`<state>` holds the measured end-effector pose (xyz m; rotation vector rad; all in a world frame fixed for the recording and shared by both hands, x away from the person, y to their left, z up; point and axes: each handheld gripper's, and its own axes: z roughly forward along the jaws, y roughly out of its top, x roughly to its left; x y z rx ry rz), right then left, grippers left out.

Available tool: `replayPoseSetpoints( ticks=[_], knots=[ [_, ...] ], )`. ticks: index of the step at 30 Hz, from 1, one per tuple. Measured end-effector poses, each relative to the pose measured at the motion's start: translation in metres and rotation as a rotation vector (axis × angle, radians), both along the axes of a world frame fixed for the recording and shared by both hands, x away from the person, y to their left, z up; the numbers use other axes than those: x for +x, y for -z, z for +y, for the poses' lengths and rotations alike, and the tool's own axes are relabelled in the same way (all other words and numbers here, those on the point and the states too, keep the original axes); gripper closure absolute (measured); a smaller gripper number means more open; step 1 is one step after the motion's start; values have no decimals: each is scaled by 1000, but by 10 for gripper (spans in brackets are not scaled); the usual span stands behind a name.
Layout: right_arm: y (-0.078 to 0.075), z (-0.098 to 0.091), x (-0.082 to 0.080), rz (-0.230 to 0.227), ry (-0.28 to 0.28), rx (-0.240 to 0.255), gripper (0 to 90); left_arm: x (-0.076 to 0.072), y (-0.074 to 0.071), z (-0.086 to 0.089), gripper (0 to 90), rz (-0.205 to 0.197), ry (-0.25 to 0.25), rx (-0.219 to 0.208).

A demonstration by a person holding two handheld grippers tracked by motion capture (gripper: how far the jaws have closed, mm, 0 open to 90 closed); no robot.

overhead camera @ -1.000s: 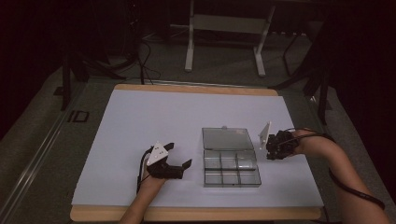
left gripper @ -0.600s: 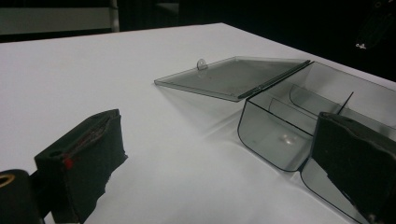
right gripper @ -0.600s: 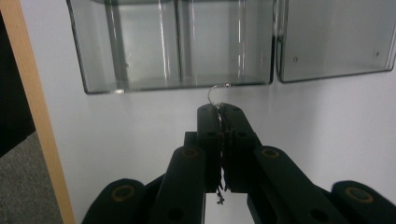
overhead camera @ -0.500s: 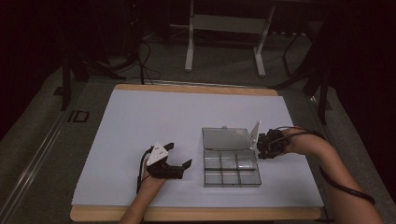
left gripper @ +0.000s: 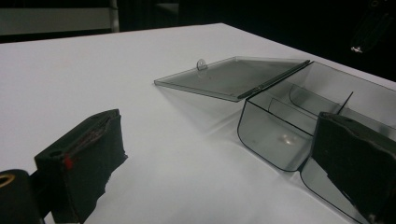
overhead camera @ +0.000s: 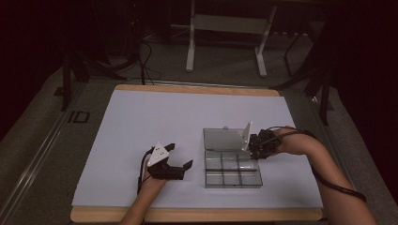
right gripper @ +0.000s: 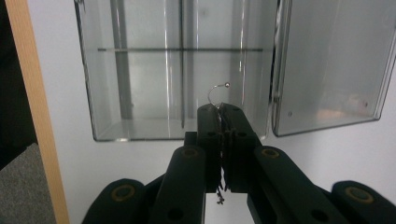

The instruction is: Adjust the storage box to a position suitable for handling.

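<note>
The right gripper [overhead camera: 256, 146] now sits at the right edge of the clear compartment box [overhead camera: 232, 170], having moved in leftward from a spot well off to its side. Its jaws are pressed together on a small hook [right gripper: 215, 93], whose curved end now hangs over the compartments ahead.

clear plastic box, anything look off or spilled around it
Nothing is spilled or damaged. The box sits square on the white table with its lid folded open and flat, and its compartments look empty. The only unusual item is a small metal hook pinched in the shut right tool just above the box.
</note>
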<state>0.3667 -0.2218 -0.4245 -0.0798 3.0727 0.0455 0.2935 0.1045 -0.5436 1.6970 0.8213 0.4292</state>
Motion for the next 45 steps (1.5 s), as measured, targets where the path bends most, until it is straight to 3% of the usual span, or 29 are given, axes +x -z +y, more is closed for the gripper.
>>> replayPoseSetpoints(
  ticks=[25,45],
  knots=[
    [6,47,-2,2,-61,12,869,0,0,0,34,-2,2,-1],
    [22,87,-6,26,-98,35,868,0,0,0,34,-4,4,-2]
  ],
)
